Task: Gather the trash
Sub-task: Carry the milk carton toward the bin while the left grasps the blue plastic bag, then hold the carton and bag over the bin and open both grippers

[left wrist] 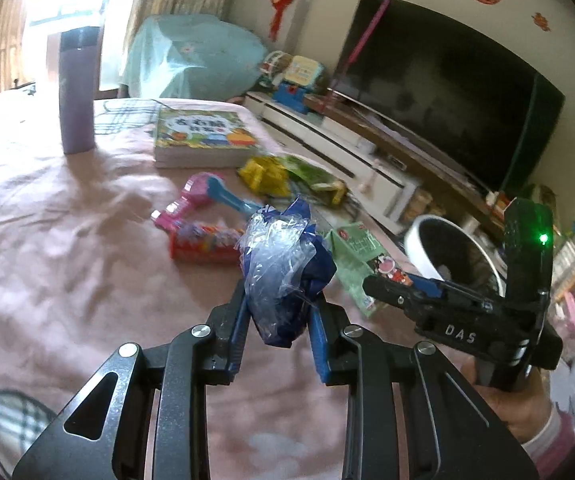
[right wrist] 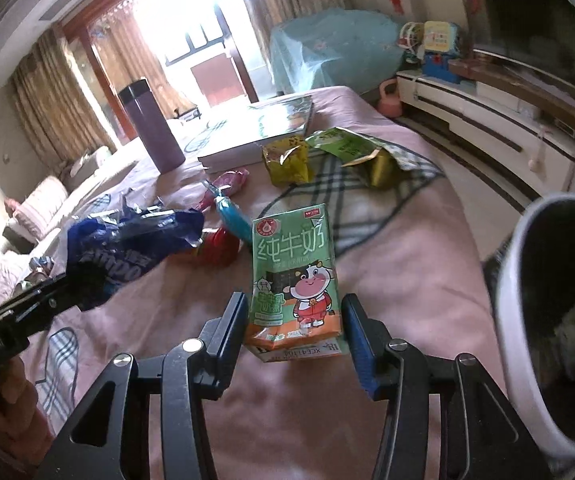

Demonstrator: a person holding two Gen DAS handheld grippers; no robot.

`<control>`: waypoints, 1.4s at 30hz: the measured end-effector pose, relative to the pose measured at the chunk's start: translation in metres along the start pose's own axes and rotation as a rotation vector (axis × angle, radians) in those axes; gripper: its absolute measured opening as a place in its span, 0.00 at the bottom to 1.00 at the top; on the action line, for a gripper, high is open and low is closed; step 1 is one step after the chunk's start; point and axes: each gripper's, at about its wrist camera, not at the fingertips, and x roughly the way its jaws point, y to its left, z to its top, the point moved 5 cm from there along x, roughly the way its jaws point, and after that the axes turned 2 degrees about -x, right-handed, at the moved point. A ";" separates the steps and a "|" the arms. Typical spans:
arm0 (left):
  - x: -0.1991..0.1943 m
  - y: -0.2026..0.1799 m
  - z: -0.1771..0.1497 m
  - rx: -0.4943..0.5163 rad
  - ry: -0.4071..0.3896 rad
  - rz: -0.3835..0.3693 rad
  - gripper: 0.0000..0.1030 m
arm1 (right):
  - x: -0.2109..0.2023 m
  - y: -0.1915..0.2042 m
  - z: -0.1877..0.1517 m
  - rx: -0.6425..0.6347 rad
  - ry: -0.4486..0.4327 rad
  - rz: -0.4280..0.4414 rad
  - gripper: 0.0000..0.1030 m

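Note:
My left gripper is shut on a crumpled blue and clear plastic wrapper, held above the pink bedcover; the wrapper also shows in the right wrist view. My right gripper is open, its jaws on either side of a green milk carton that lies on the cover, not gripped. The carton and right gripper show in the left wrist view. A white bin with a dark liner stands to the right of the bed, also in the left wrist view.
Yellow and green snack wrappers lie further back. A book, a purple flask, pink and blue toys and a red packet are on the cover. A TV and low cabinet stand right.

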 end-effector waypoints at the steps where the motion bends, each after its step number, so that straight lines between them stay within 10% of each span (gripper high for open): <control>1: 0.000 -0.003 -0.003 0.004 0.006 -0.009 0.25 | -0.007 -0.002 -0.004 0.011 -0.008 -0.001 0.48; 42: 0.049 -0.197 -0.010 0.291 0.080 -0.188 0.24 | -0.146 -0.147 -0.045 0.293 -0.211 -0.206 0.48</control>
